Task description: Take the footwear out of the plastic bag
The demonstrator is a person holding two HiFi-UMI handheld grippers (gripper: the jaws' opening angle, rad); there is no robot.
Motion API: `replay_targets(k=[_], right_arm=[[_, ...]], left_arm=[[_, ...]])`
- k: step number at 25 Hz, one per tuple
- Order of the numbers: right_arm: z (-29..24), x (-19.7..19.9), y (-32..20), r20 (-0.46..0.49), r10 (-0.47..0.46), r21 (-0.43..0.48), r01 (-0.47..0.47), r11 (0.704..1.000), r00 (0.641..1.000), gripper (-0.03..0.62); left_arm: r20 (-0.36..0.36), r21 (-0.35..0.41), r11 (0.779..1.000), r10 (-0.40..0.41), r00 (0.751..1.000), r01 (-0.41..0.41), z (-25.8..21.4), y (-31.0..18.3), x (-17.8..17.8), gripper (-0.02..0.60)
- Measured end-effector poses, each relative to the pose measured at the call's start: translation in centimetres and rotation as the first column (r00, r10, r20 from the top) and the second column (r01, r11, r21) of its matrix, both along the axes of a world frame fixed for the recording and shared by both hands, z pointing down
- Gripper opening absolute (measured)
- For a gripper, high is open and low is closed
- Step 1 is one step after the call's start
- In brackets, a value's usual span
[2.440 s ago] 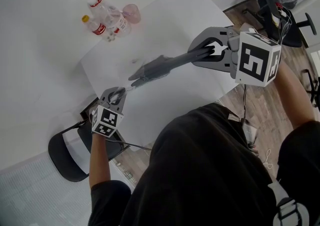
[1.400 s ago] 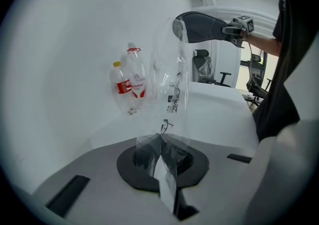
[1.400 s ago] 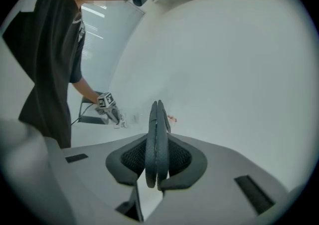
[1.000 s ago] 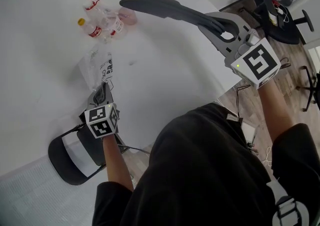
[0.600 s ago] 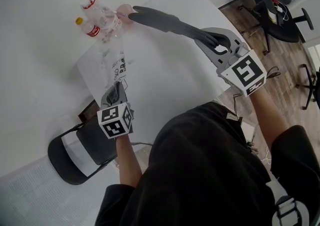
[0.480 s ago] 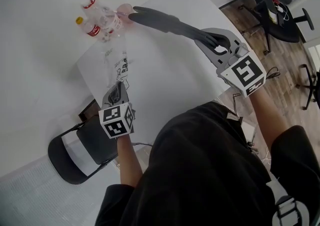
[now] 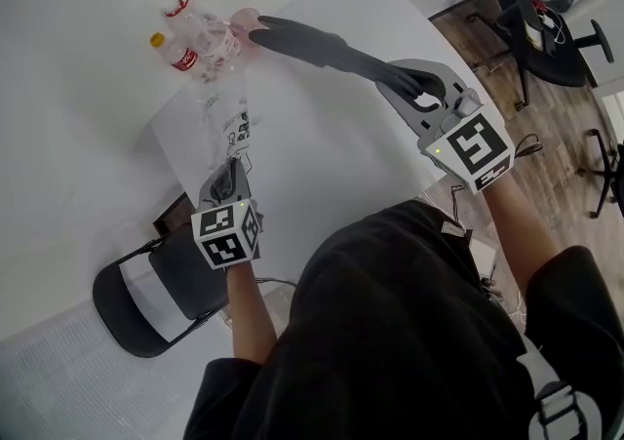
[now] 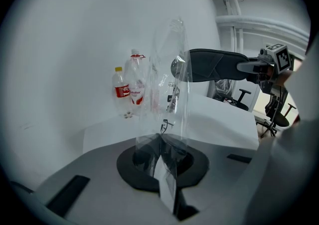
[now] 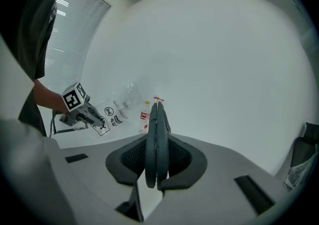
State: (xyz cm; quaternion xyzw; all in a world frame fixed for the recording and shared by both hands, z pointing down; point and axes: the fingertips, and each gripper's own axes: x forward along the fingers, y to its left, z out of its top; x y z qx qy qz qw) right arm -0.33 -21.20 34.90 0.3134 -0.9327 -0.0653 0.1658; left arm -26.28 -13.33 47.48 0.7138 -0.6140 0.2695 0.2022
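Since approx 2 s back, the footwear (image 7: 312, 43) has come fully out of the plastic bag (image 7: 232, 124). Then it lay inside the bag, low over the desk (image 7: 331, 165), btwn both grippers. A sec ago it was up high; now the right gripper (image 7: 408, 89) has dropped lower w/ it. The left gripper (image 7: 232, 170) has pulled back toward the desk's near-left edge, bag w/ it.

Right gripper: jaws part-way apart, clamped on one end of the footwear, a dark grey pair pressed flat together, seen edge-on btwn the pads in the right gripper view. The pair sticks out long and roughly level in the air over the desk, its far tips just beside the bottles (image 7: 195, 38).

Left gripper: jaws closed tight on an edge of the bag. Bag is clear w/ black print, empty, and rises loose from the jaws in the left gripper view. The footwear is well apart from it, off to the right.

Bottles stand upright near the desk's far-left corner: one w/ yellow cap + red label, one clear w/ red on top. A black chair (image 7: 136, 301) sits by the desk's left edge.
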Motion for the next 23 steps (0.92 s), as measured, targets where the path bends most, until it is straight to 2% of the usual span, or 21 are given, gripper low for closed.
replay_targets(k=[23], right_arm=[[-0.06,-0.15,0.05,-0.005,-0.014,0.003,0.014,1.000,1.000,0.075]], left_arm=[[0.013,-0.005,1.000,0.010,1.000,-0.010,-0.53,-0.25,0.53,0.025]])
